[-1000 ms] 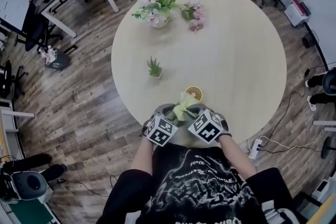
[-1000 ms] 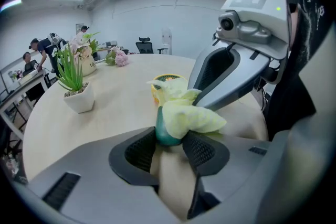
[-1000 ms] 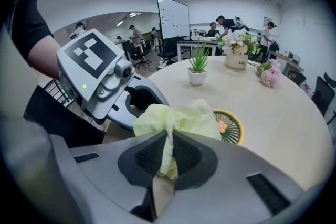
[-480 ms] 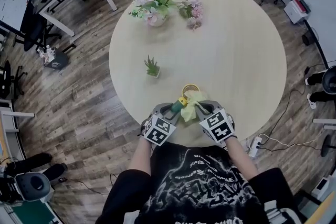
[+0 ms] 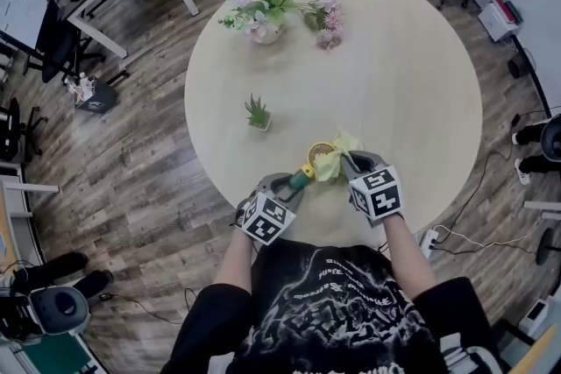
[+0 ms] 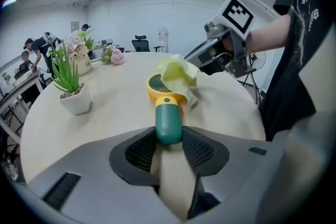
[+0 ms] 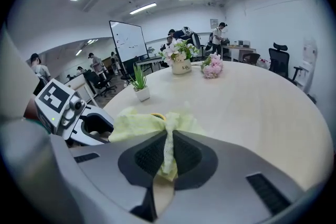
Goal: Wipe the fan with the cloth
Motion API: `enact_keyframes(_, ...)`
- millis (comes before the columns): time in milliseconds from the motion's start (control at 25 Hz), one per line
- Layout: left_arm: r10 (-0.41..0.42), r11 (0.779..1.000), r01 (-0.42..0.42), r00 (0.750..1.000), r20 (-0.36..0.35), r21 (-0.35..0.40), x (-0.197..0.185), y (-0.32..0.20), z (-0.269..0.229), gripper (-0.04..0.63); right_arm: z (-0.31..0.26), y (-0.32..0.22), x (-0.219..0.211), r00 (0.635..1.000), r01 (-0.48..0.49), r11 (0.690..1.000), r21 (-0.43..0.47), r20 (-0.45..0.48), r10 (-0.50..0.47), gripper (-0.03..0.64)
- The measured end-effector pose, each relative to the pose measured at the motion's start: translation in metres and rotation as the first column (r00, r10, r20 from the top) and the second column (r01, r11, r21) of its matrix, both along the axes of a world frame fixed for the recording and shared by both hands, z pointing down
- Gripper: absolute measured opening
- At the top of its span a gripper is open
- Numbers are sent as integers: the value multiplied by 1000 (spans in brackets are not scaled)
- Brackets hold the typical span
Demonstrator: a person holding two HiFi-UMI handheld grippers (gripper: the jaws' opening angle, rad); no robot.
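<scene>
Fan (image 6: 168, 123) wiping at the counter (image 5: 394, 83): the left tool (image 6: 169, 140) clamps the green handle, the fan's long axis running straight ahead from its jaws to the yellow head. Cloth (image 7: 137, 122), pinched tight in the right tool (image 7: 168, 157), drapes over that head, just ahead and left of that tool's jaws.

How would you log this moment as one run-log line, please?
left tool: shut on fan handle | right tool: shut on cloth | cloth: over fan head | table: fan near front edge
</scene>
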State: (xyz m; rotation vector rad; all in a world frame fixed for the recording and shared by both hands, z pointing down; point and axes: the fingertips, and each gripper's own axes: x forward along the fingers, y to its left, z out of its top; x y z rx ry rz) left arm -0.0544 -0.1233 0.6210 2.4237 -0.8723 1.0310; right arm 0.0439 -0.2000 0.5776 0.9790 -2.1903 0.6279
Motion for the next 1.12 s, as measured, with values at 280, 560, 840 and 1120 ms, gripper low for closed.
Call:
enact_keyframes(280,73,997,-73,997,25,-16,1,1,-1,179,14,-29,-7,998,58,991,-123,38,-54,31)
enact_keyframes(560,91,996,-90,995,47,-24,1,1,-1,179,29,-46,-24,950,305,915,-263,19,-311,29)
enact_keyframes(840,89,995,-88,995,39,-41,1,-4,0,179,30,-59,-65,821,515,811,-278,-115,-560,29)
enact_keyframes(1120,43,998,-42,999,19,-48,0,-4,-1,178,22,-20,-119,650,714,641,-281,-73,-756,29)
